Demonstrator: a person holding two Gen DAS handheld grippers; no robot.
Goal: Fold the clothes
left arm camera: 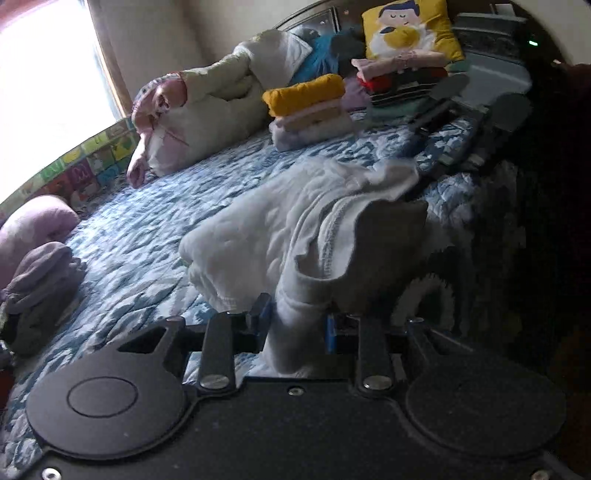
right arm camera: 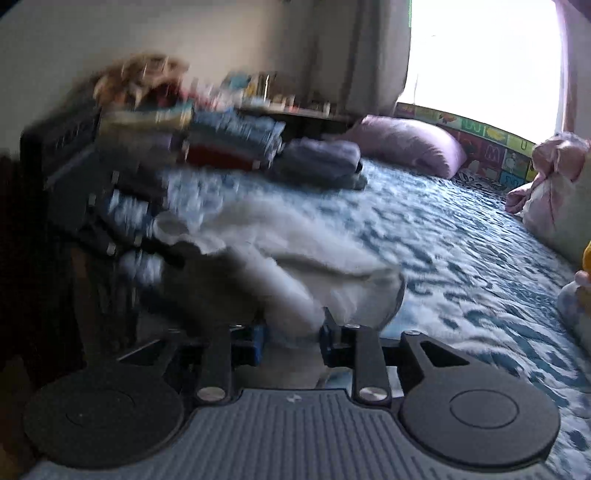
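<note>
Blue quilt [left arm camera: 155, 236] carries a white garment [left arm camera: 280, 225]; left gripper [left arm camera: 295, 325] and right gripper [right arm camera: 291, 332] each pinch an edge, probably to spread it flat.

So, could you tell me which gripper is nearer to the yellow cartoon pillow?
Right. The right gripper grips the white garment just below the yellow cartoon pillow; the left gripper grips its opposite end, farther away.
</note>
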